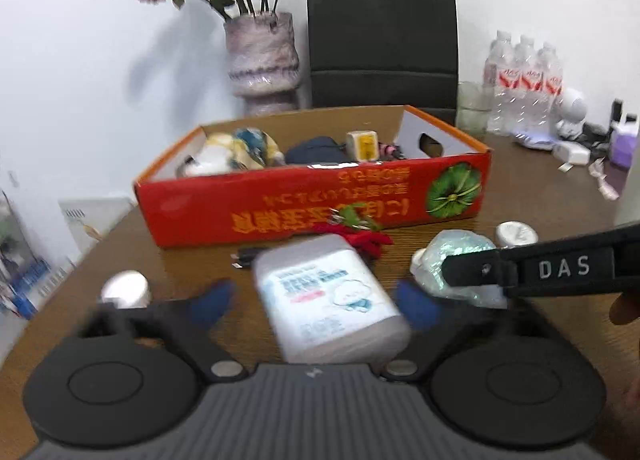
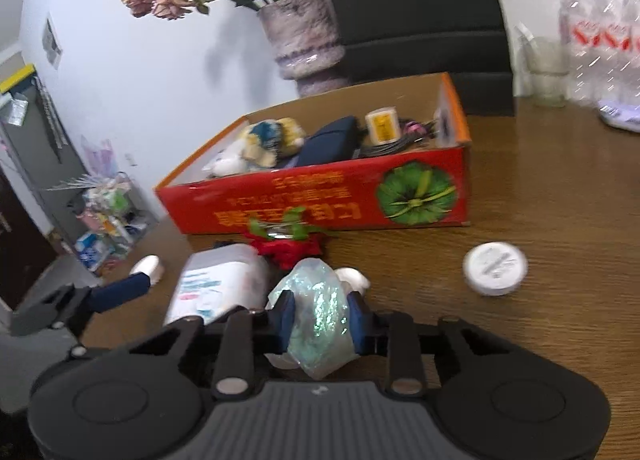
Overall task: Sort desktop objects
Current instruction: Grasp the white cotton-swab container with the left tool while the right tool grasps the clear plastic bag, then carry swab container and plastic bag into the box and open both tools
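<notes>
A red cardboard box with several items inside stands mid-table. My left gripper is open, its blue fingers on either side of a white tissue pack that lies on the table; the pack also shows in the right wrist view. My right gripper is shut on a crinkly iridescent wrapped bundle, also seen in the left wrist view. A red and green ornament lies before the box.
A white round lid lies on the wooden table at the right, another white round object at the left. A vase of dried flowers, a black paper bag, a glass and water bottles stand behind the box.
</notes>
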Action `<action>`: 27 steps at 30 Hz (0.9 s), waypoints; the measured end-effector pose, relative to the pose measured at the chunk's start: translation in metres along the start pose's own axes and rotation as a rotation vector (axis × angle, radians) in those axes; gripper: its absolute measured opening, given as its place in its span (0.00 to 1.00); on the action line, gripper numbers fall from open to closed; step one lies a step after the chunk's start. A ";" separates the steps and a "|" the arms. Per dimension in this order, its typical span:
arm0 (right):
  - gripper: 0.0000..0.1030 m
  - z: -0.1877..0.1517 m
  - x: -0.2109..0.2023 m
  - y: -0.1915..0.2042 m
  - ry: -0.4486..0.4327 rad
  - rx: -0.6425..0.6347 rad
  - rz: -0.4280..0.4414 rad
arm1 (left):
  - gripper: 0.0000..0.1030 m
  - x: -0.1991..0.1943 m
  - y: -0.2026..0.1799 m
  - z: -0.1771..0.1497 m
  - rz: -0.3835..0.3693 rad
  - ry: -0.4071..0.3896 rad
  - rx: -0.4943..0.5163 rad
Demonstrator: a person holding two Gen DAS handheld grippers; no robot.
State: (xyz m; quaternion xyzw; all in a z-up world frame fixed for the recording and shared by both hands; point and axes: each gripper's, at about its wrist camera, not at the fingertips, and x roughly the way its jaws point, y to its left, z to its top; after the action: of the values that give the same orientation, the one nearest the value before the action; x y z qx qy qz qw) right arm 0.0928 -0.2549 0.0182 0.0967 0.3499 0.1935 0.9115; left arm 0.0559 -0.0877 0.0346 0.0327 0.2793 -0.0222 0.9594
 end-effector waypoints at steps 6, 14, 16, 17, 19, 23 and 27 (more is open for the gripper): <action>0.27 -0.006 -0.021 -0.023 -0.013 0.081 0.038 | 0.18 -0.051 0.012 -0.018 0.011 -0.046 -0.025; 0.61 -0.023 -0.038 -0.002 -0.076 -0.011 -0.029 | 0.88 -0.076 0.028 -0.024 -0.008 -0.125 0.000; 0.61 -0.025 -0.032 0.001 -0.057 -0.032 -0.061 | 1.00 -0.061 0.026 -0.009 -0.013 -0.109 0.075; 0.59 -0.027 -0.028 0.003 -0.049 -0.046 -0.087 | 0.98 -0.047 0.028 -0.001 -0.052 -0.067 0.111; 0.54 -0.029 -0.023 0.005 -0.041 -0.063 -0.127 | 0.98 -0.026 0.029 0.007 -0.068 -0.013 0.121; 0.53 -0.029 -0.023 0.003 -0.062 -0.065 -0.159 | 0.71 0.004 0.033 0.004 -0.141 0.102 0.111; 0.63 -0.028 -0.030 0.000 -0.127 -0.042 -0.163 | 0.67 -0.011 0.029 -0.014 -0.132 0.074 0.138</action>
State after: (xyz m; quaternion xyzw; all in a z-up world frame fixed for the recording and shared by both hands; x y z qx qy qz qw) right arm 0.0539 -0.2663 0.0158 0.0608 0.2941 0.1198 0.9463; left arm 0.0408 -0.0579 0.0308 0.0808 0.3140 -0.1034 0.9403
